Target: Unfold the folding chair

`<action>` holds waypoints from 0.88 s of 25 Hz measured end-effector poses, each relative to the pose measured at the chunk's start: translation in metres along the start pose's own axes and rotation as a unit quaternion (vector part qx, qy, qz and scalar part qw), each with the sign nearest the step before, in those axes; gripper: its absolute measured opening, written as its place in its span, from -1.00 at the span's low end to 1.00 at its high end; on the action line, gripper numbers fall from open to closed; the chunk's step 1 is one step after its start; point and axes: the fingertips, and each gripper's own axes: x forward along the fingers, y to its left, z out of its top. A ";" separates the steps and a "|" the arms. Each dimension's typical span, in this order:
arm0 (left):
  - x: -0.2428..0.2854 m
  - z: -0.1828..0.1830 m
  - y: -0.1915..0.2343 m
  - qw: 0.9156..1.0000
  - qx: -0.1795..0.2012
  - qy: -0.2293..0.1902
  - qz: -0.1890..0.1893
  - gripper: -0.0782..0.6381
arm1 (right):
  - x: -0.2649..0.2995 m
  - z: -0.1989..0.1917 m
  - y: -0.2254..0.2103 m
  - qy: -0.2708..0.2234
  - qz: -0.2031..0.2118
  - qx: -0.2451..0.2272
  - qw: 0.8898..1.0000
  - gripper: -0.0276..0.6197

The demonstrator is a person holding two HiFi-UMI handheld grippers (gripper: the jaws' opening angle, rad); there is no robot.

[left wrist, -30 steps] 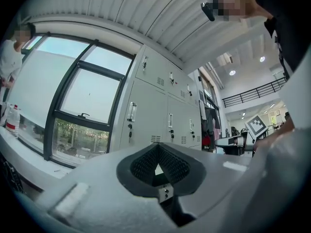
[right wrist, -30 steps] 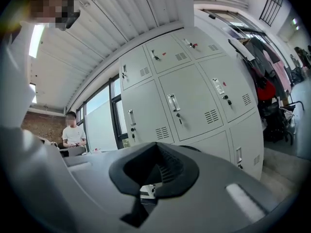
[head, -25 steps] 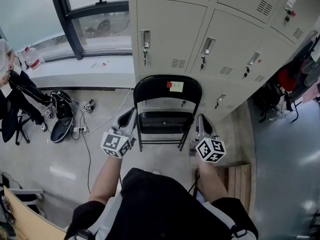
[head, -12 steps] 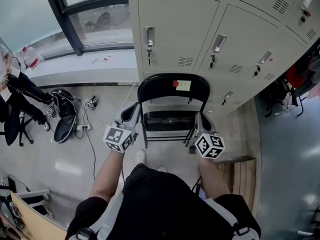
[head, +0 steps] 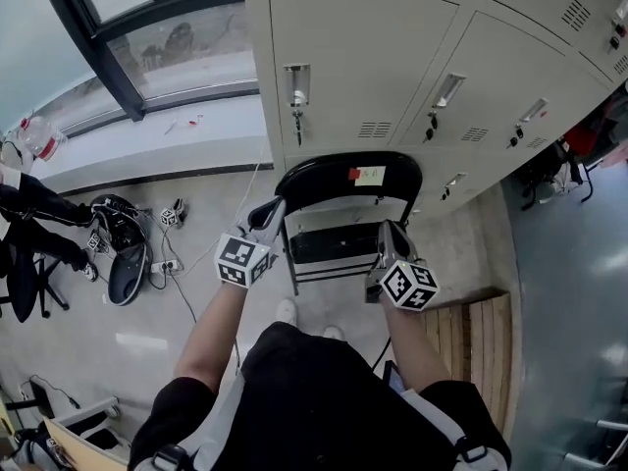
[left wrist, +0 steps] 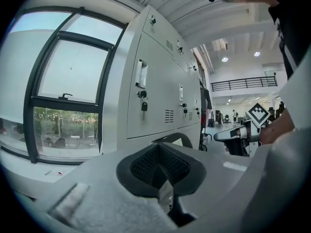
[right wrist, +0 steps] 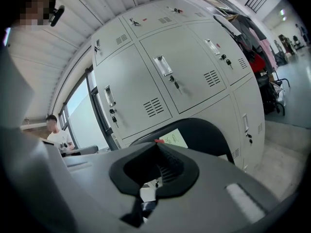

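A black folding chair [head: 348, 180] stands against the grey lockers, with a yellow note and a red tag on its backrest and the seat panel [head: 334, 243] below. My left gripper [head: 271, 212] is shut and empty, its tips at the left edge of the backrest. My right gripper [head: 390, 234] is also shut and empty, and sits by the chair's right frame tube. In the left gripper view the shut gripper [left wrist: 160, 166] points past the backrest's top [left wrist: 175, 139]. The right gripper view shows the shut gripper [right wrist: 158, 169] just in front of the backrest [right wrist: 204, 132].
Grey lockers [head: 392, 57] with keys rise right behind the chair. A window [head: 147, 37] and sill lie to the left. A black bag [head: 118, 229] and cables lie on the floor at left, near a seated person [head: 20, 214]. A wooden pallet [head: 481, 332] sits at right.
Both grippers have moved forward and down towards the chair. The person has stepped closer, and the grippers now flank the backrest. Both jaws stay shut.
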 end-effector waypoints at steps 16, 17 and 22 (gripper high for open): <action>0.077 -0.079 0.054 0.980 0.027 0.163 -0.107 -0.31 | 0.009 -0.024 0.011 -0.009 -0.060 0.020 0.998 -0.90; 0.081 -0.082 0.054 0.978 0.027 0.172 -0.114 -0.31 | 0.007 -0.024 0.009 -0.008 -0.064 0.019 0.998 -0.90; 0.090 -0.086 0.056 0.972 -0.004 0.182 -0.147 -0.27 | 0.000 -0.027 0.000 -0.011 -0.092 0.021 0.995 -0.91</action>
